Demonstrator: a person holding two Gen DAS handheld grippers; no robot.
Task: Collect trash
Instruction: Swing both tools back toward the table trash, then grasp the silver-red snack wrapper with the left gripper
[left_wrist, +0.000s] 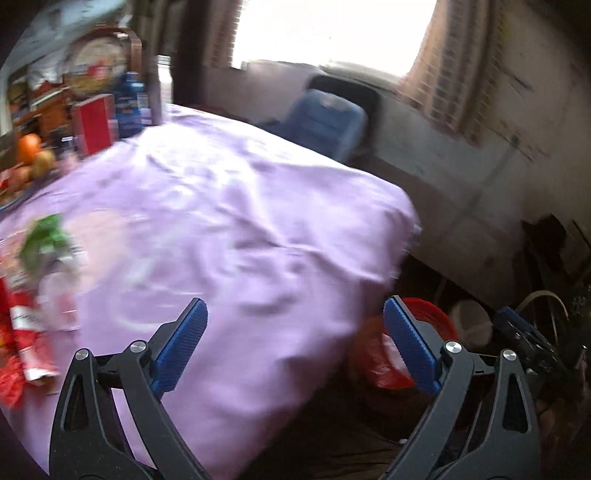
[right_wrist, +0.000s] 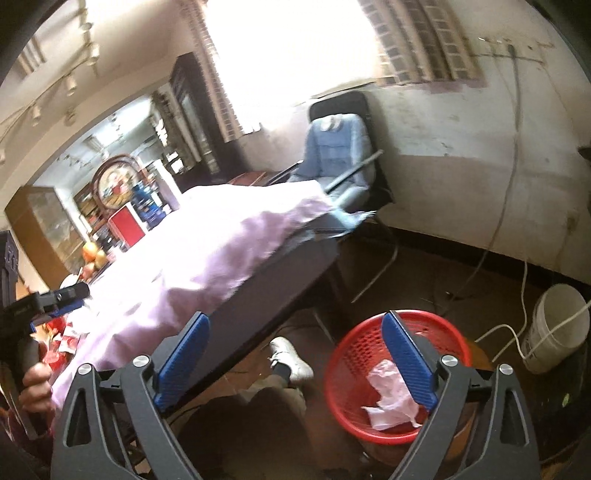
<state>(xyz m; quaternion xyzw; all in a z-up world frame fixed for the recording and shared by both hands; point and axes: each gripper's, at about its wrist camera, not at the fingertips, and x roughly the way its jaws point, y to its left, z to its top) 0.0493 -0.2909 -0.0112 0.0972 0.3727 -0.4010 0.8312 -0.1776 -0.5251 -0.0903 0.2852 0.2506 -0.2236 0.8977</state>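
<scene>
Red and green wrappers (left_wrist: 33, 295) lie uncollected at the tabletop's (left_wrist: 229, 229) left edge. Both the left claw (left_wrist: 293, 347) and the right claw (right_wrist: 295, 358) gape wide, empty. Crumpled pink paper (right_wrist: 391, 402) already sits in the red basket (right_wrist: 354, 354) on the floor.

No text can be read: print on the red wrappers (left_wrist: 26, 332) and blue box (left_wrist: 129, 103) is blurred

Glaring window (right_wrist: 295, 55), stained wall (right_wrist: 461, 147), perhaps a blue-draped chair (right_wrist: 336, 147).
</scene>
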